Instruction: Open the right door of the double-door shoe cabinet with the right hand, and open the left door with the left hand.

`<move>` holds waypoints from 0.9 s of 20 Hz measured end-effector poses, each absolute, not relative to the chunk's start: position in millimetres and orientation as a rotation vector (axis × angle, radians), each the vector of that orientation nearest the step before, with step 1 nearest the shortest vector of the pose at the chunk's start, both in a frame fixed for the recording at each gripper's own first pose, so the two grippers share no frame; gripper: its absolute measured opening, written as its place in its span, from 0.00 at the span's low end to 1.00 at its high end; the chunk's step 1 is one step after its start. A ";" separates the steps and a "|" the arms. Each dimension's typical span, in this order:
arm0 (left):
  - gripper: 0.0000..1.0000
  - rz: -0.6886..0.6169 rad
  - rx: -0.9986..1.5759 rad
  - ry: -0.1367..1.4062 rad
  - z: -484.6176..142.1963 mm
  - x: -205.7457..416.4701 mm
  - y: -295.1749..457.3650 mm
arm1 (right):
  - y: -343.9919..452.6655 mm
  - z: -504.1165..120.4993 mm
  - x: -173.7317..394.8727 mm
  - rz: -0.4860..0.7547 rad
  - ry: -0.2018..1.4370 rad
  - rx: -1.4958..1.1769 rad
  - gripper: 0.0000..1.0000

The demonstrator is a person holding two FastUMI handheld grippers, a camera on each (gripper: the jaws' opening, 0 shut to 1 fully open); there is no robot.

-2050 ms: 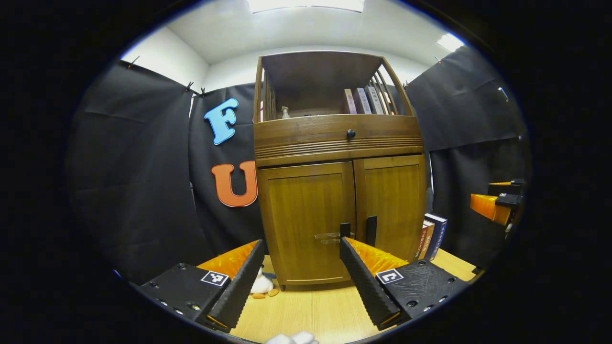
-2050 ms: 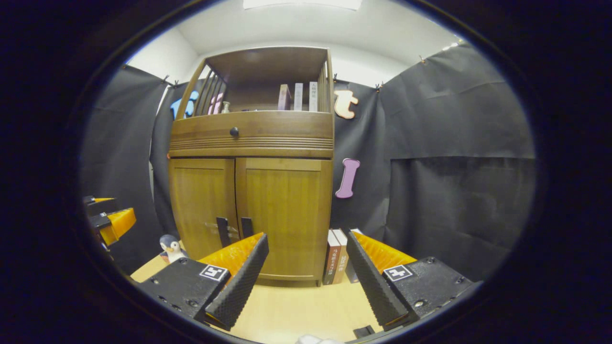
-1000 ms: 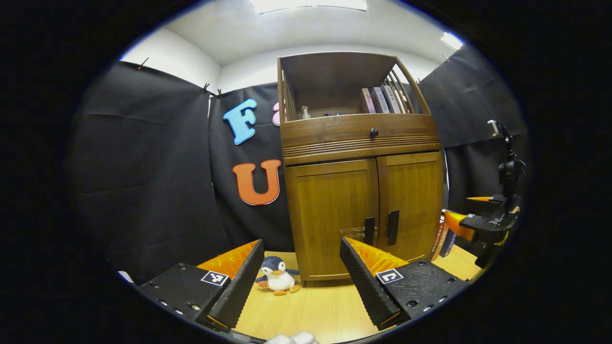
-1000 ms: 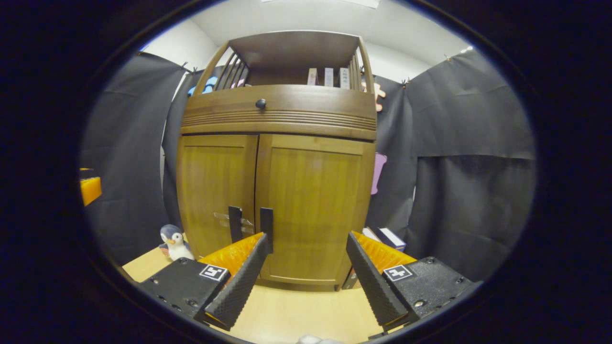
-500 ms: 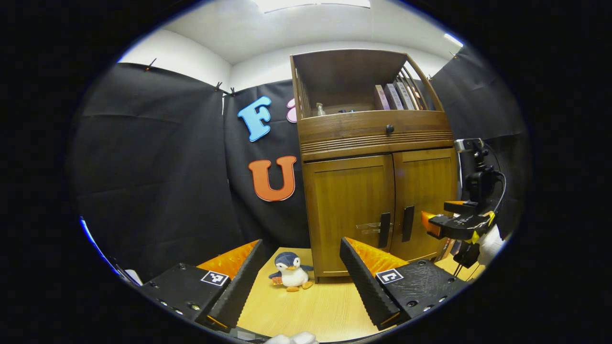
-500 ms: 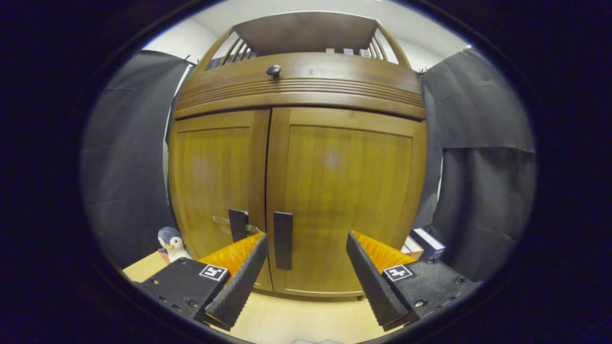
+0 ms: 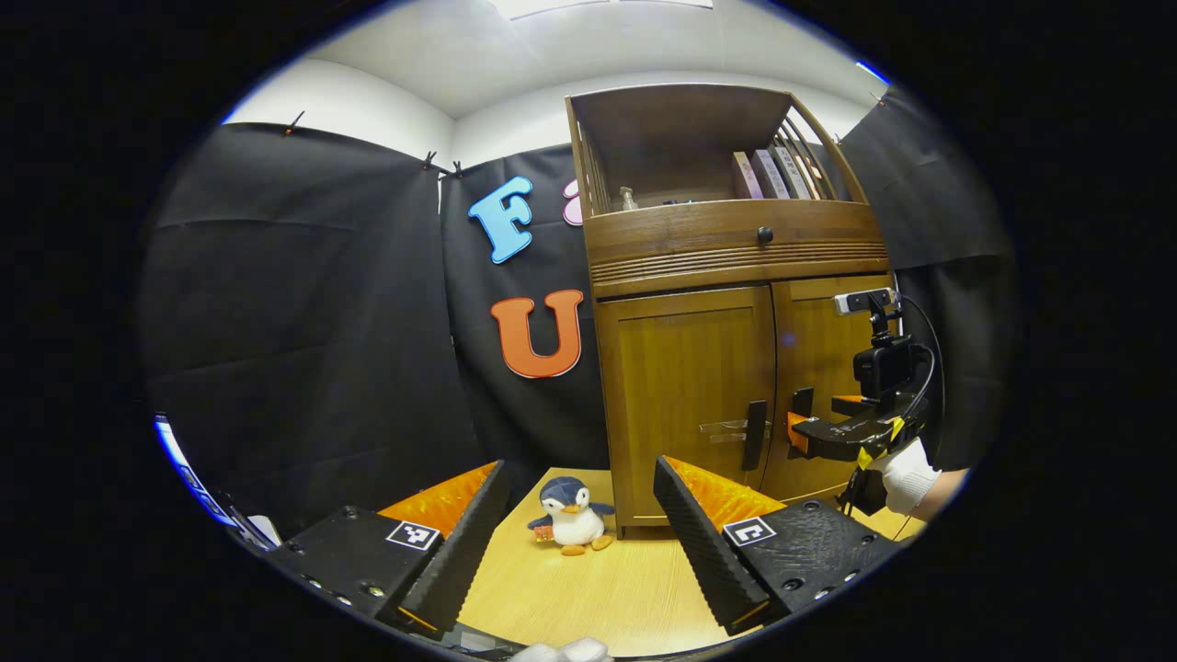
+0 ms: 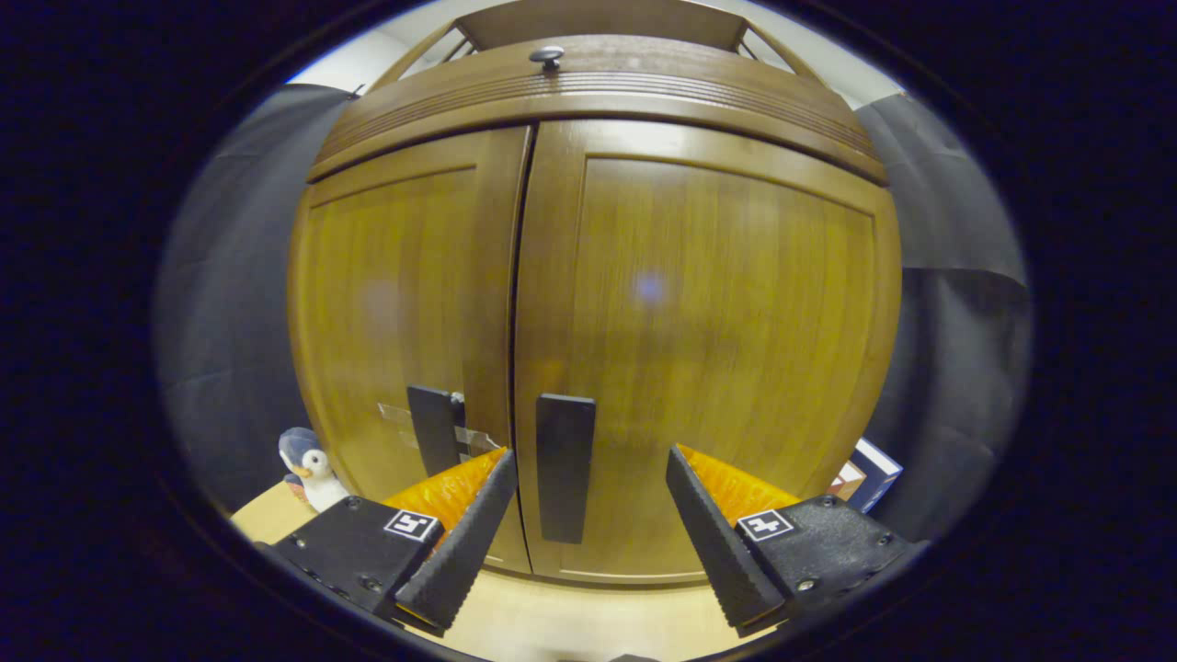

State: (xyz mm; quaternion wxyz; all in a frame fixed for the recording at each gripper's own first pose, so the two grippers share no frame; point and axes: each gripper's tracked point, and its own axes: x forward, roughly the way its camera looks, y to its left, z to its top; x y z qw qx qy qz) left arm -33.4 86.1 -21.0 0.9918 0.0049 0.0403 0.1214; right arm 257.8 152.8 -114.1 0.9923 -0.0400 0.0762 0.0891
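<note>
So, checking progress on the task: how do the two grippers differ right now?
The right gripper is close to the cabinet, with the right door's handle between its fingers. The left gripper hangs farther back, facing the penguin toy. Both are open; both doors are shut.

One shoe cabinet (image 7: 736, 368) is being shown, with two doors, two dark handles and one knob (image 7: 764, 234) above them. Three books (image 7: 771, 175) are being kept on its shelf; one penguin toy (image 7: 570, 515) is being seen beside its base.
</note>
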 end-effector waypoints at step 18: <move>0.96 0.246 -0.027 0.098 -30.2 -32.6 94.8 | 173.3 -137.5 277.3 0.214 0.248 0.004 0.34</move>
